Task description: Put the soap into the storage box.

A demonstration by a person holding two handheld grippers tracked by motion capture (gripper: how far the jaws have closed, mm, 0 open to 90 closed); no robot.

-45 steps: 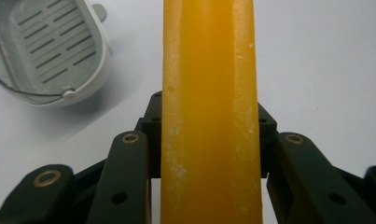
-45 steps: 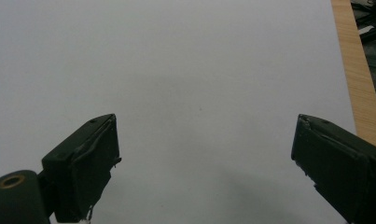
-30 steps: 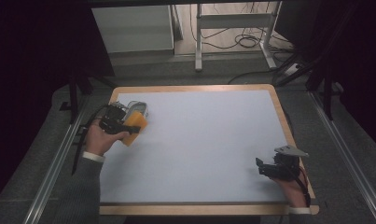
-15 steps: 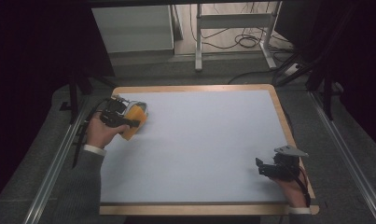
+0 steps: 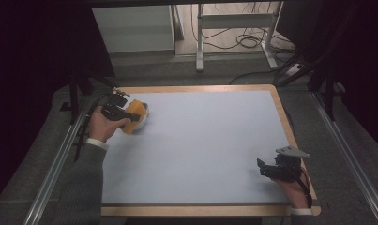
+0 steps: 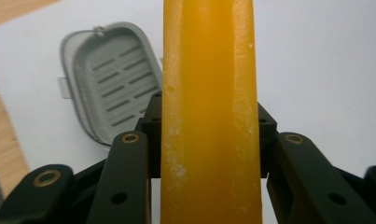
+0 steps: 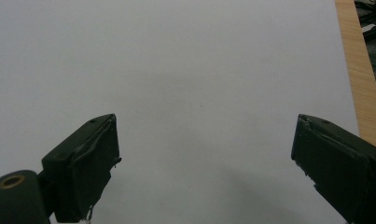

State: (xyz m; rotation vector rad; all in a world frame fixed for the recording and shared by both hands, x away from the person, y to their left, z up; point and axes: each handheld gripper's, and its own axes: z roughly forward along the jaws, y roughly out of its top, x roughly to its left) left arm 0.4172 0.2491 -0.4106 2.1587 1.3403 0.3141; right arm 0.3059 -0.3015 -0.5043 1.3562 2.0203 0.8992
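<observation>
A yellow-orange bar of soap (image 6: pixel 208 112) stands on edge between the jaws of my left gripper (image 6: pixel 208 135), which is shut on it. In the high view the soap (image 5: pixel 133 108) and my left gripper (image 5: pixel 126 115) are at the table's far left. A grey soap dish (image 6: pixel 111 81) with slotted ribs lies on the white surface just behind and left of the soap; its pale rim (image 5: pixel 144 112) peeks out beside the soap. My right gripper (image 7: pixel 204 163) is open with nothing between its jaws, low at the front right of the table (image 5: pixel 266 169).
The white work surface (image 5: pixel 210 140) has a wooden border (image 5: pixel 283 115). Metal rails (image 5: pixel 55 168) run along both sides of the table. Beyond the far edge stand a white cabinet (image 5: pixel 132 28) and a metal frame with cables (image 5: pixel 233 23).
My left gripper, holding the soap, has shifted slightly toward the far left corner and turned. The right gripper has stayed in place.
</observation>
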